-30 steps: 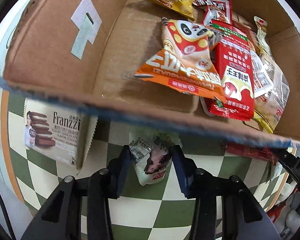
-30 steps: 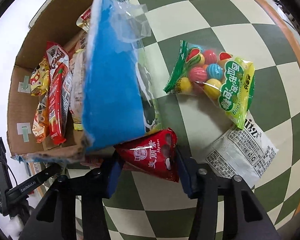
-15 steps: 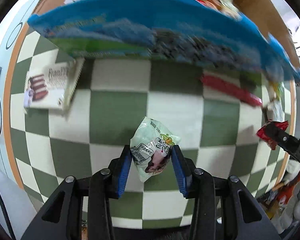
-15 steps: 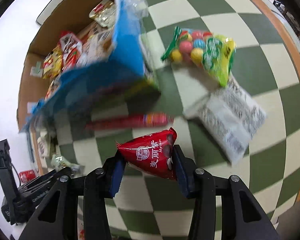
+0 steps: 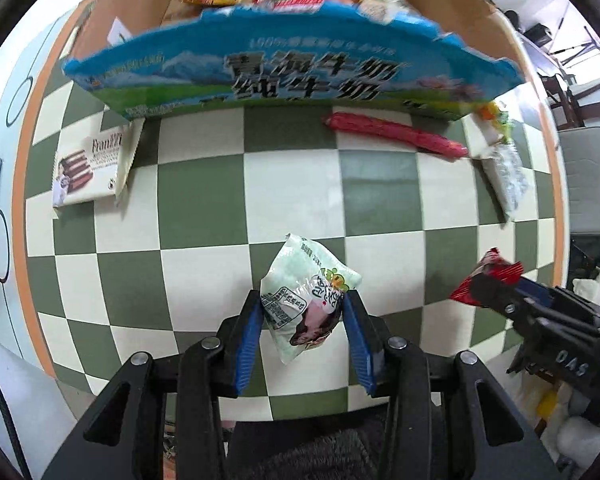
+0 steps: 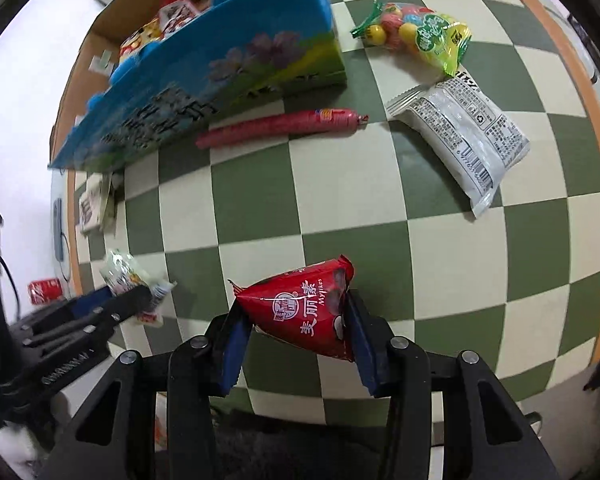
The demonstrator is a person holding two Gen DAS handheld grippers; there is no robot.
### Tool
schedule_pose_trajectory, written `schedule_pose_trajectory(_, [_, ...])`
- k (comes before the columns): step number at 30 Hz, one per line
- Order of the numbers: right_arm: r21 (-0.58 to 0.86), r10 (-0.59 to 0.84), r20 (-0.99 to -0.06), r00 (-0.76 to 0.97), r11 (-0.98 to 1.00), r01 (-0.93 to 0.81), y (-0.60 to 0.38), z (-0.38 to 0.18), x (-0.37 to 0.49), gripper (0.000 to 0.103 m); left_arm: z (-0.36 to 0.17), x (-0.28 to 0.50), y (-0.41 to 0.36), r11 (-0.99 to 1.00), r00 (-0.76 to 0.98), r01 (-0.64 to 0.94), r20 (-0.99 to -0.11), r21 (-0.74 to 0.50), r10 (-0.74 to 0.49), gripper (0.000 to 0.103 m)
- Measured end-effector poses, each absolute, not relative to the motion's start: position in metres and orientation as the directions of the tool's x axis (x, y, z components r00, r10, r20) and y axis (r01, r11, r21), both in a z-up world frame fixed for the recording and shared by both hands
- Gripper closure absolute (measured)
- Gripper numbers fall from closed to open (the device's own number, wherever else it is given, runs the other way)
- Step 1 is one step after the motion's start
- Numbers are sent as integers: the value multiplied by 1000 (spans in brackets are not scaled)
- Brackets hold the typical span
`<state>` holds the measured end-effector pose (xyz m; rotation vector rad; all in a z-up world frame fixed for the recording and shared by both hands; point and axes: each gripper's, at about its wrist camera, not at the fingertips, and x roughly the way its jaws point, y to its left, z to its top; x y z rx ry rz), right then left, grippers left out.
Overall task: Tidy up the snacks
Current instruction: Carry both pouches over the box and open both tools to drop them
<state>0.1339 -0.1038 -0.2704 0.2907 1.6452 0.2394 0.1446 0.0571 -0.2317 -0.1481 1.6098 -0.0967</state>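
My left gripper [image 5: 303,312] is shut on a pale green snack packet [image 5: 306,292], held above the green and cream checked table. My right gripper [image 6: 294,320] is shut on a red snack packet [image 6: 300,312], also lifted off the table. Each gripper shows in the other's view: the right gripper [image 5: 484,288] with the red packet [image 5: 496,274] at the right edge, the left gripper [image 6: 140,300] with the pale packet [image 6: 124,274] at the lower left. A blue cardboard box [image 5: 292,68] with several snacks inside stands at the far side of the table, and the blue box [image 6: 204,88] also appears in the right wrist view.
A long red sausage stick [image 6: 280,126] lies beside the box. A white packet [image 6: 460,132] and a bag of coloured balls [image 6: 416,28] lie to the right. A Franzzi biscuit pack [image 5: 88,170] lies at the left. A red can [image 6: 44,290] stands beyond the table's orange edge.
Both grippers have pulled back and up from the box, each keeping its packet. The box, close under the cameras a second ago, now lies far across the table.
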Motion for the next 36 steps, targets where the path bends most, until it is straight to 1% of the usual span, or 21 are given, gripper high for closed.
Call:
schedule_pose_trajectory(3, [319,320,-944,-75,947,28,-102,-257,129,54,-214,153,59,988,-14,-20,-988,-156,-157,65])
schedule_pose_trajectory(6, [279,278,-959,-50,960,-14,-100,-239,126,54,-207,161,84,987,11,-14,-987,-163,-163,65])
schedule_pose_trajectory(7, [269,267,-963,-46,963,-25,-100,-231,126,54,-201,162,84,989,36,-18,-989,-145,-144,65])
schedule_pose_trajectory(11, [267,266,-964,-18,962,-50,-100,-204,127,54,-172,165,95,989,87,-21,-985,-149,-147,65])
schedule_pose_trajectory(18, [341,346,-936,62,937,-75,-98,-144,151,54,-125,195,105,982,163,-15,-970,-187,-183,65])
schedule_pose_trajectory(20, [378,383,-919,89,923,-70,-98,-127,169,54,-118,211,111,981,164,-25,-969,-194,-187,65])
schedule_pose_trajectory(23, [386,393,-912,117,919,-78,-95,-113,197,54,-113,242,122,981,159,-38,-971,-189,-181,65])
schedule_pose_trajectory(26, [365,373,-918,136,928,-82,-96,-112,232,54,-117,278,138,986,149,-57,-978,-156,-146,65])
schedule_pose_trajectory(28, [344,352,-928,125,935,-84,-95,-120,256,54,-128,302,152,983,105,-83,-982,-164,-155,65])
schedule_pose_trajectory(31, [337,342,-936,84,939,-64,-96,-139,285,54,-150,329,171,975,14,-124,-983,-183,-183,65])
schedule_pose_trajectory(33, [338,340,-939,50,940,-40,-96,-156,302,54,-168,346,183,974,-38,-154,-984,-166,-174,65])
schedule_pose_trajectory(36, [323,323,-946,9,946,-14,-95,-177,319,54,-188,360,192,979,-91,-158,-985,-130,-145,65])
